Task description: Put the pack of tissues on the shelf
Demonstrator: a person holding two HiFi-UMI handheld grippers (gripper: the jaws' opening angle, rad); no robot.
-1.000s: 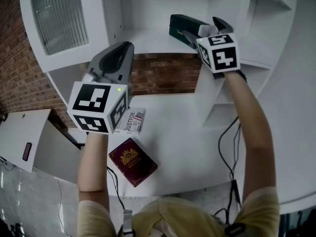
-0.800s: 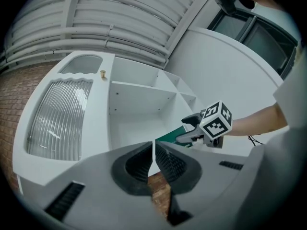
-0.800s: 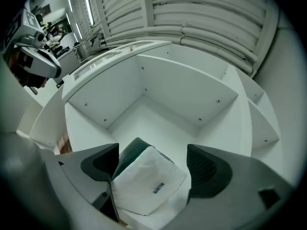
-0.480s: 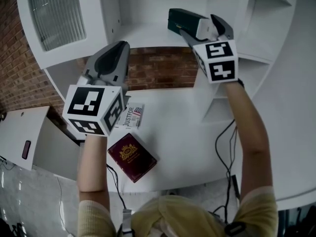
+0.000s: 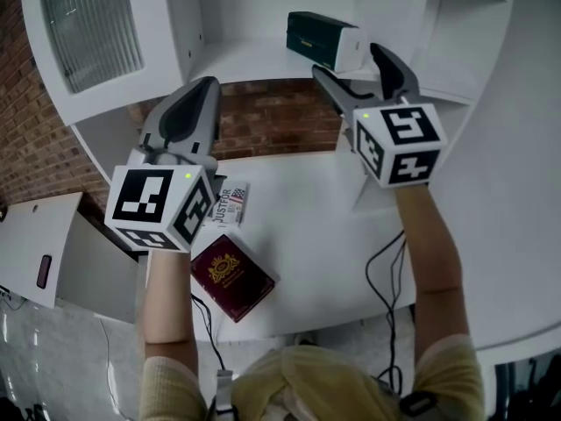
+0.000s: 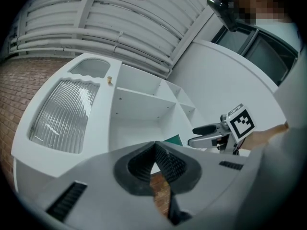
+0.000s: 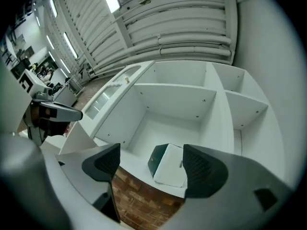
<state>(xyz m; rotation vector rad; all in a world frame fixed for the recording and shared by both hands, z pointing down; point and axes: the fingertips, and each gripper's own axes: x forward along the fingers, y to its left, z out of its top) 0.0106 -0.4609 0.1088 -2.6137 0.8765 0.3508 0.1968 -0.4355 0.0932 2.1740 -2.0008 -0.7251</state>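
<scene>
Left gripper (image 5: 203,90): fingers (image 6: 168,159) pressed together with nothing between them, held above the bench's (image 5: 316,235) left end.
Bench items: a printed leaflet (image 5: 233,204) and, nearer the person, a dark red booklet (image 5: 232,276) with a gold crest.
Pack of tissues (image 5: 323,40): dark green with a white end, lying on the white shelf (image 5: 250,64), near its front edge.
Right gripper (image 5: 344,57): fingers (image 7: 201,169) spread wide and empty, just in front of the pack.
</scene>
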